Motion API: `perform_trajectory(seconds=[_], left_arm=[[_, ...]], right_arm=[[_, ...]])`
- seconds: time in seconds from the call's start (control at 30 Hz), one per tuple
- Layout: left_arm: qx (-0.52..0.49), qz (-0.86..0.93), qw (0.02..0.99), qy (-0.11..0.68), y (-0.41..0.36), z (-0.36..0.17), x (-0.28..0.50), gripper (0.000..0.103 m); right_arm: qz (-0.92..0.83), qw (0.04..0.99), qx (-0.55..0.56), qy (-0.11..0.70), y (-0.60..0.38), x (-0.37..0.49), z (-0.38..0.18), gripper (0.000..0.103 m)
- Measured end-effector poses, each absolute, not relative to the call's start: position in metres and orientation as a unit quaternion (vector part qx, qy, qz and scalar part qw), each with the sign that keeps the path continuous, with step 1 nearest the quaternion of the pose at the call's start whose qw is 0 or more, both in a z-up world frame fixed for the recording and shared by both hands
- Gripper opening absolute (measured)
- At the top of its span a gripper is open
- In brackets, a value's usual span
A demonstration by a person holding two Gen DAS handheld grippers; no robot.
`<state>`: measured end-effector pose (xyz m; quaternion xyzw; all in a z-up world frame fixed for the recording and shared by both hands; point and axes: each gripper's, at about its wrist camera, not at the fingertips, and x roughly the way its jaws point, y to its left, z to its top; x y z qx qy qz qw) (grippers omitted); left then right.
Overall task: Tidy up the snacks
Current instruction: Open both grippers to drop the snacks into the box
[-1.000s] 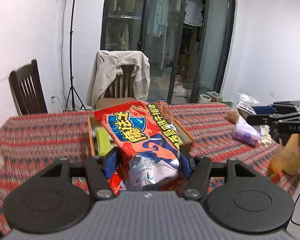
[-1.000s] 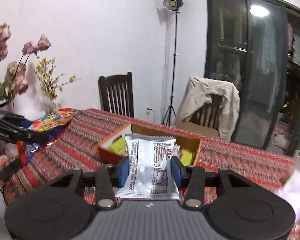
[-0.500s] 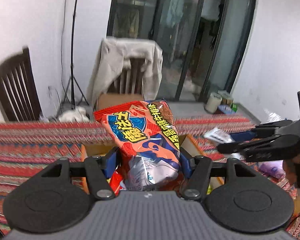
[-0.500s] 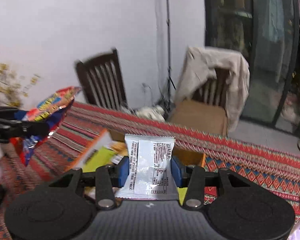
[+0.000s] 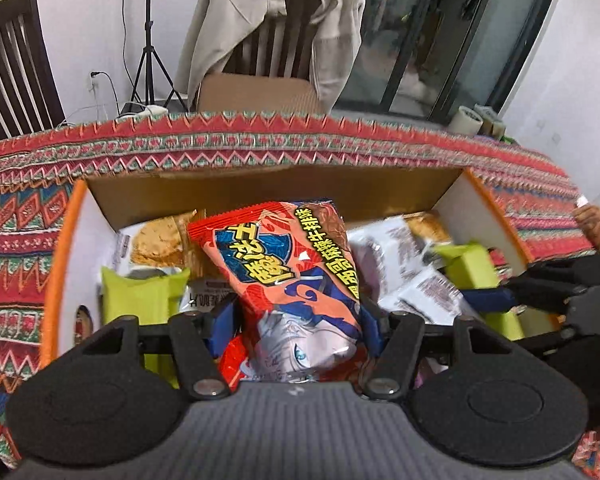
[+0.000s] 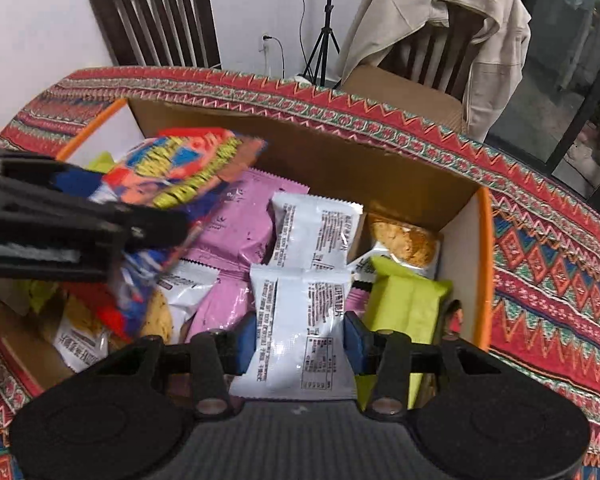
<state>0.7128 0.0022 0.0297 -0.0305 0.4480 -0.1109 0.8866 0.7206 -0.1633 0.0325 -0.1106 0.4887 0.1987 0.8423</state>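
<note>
My left gripper [image 5: 298, 324] is shut on a red and blue snack bag [image 5: 288, 272] and holds it over the open cardboard box [image 5: 260, 194]. My right gripper [image 6: 300, 340] is shut on a white snack packet [image 6: 300, 332], also over the box [image 6: 340, 160]. The box holds several snacks: pink packets [image 6: 236, 224], another white packet [image 6: 316, 232], green packets [image 6: 404, 308] and cookie packs [image 6: 404, 240]. The left gripper with its red bag shows in the right wrist view [image 6: 152, 216]. The right gripper shows at the right of the left wrist view [image 5: 512, 300].
The box stands on a table with a red patterned cloth [image 5: 260, 140]. A chair draped with a beige jacket [image 5: 276, 12] stands behind the table, a dark wooden chair [image 6: 160, 16] to the left, and a light stand [image 5: 148, 40] by the wall.
Both grippers have moved forward and tilted down, from above the table to right over the open box. Each keeps its packet.
</note>
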Motion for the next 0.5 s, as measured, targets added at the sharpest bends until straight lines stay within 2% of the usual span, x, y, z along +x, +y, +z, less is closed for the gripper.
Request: perform_trajectory(seconds=[0.07, 0.13, 0.23, 0.5], left_arm=[[-0.028, -0.108, 0.888, 0.447, 0.000, 0.025, 0.710, 0.064], [-0.030, -0.107, 0.887, 0.448, -0.002, 0.024, 0.709, 0.069], [-0.030, -0.104, 0.887, 0.449, -0.002, 0.029, 0.707, 0.072], [-0.022, -0.089, 0.902, 0.423, 0.010, 0.088, 0.675, 0.080]], right_arm=[[0.202, 0.842, -0.107, 0.488, -0.165, 0.723, 0.033, 0.045], [0.204, 0.841, -0.108, 0.489, -0.164, 0.723, 0.033, 0.046], [0.201, 0.842, -0.104, 0.490, -0.164, 0.724, 0.034, 0.052], [0.202, 0.855, -0.100, 0.467, -0.172, 0.713, 0.069, 0.056]])
